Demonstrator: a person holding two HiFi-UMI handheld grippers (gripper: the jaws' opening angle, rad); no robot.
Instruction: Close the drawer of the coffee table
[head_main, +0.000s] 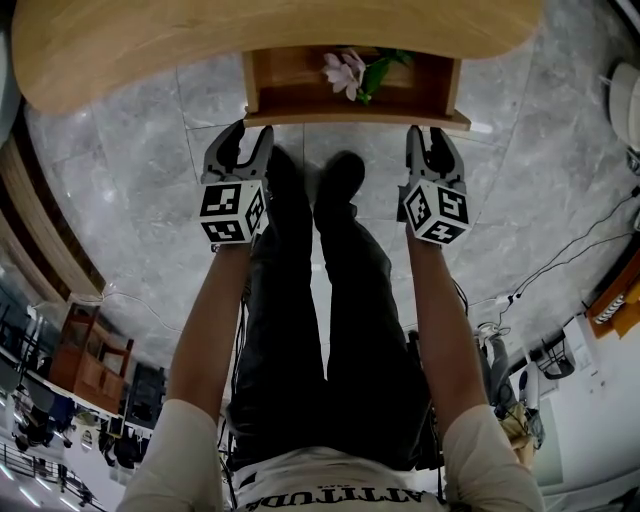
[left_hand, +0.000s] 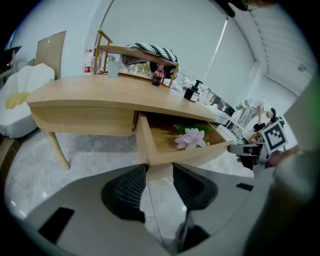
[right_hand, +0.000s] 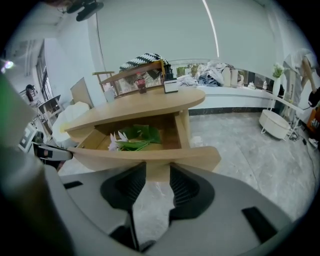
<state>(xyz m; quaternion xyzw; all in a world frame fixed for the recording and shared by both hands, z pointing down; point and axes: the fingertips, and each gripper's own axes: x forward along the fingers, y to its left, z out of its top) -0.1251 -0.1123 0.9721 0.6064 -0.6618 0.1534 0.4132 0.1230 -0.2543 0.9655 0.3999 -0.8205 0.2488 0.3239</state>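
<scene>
Grey jaws of my left tool (left_hand: 160, 172) and right tool (right_hand: 157, 172) stand apart, released, gripping nothing. Each tool's tips sit just at the front of the drawer (head_main: 300, 118), one near each end. Beyond them the drawer stands open under the wooden worktop (head_main: 150, 40), with a pink flower (head_main: 345, 72) inside.

You see a pink flower (head_main: 345, 72) with green leaves lying ahead. Grey marble floor (head_main: 560, 150) spreads below you, cables (head_main: 590, 240) trailing at your right. Farther back, a dark bottle (left_hand: 158, 75) stands by a wooden rack (left_hand: 135, 52).
</scene>
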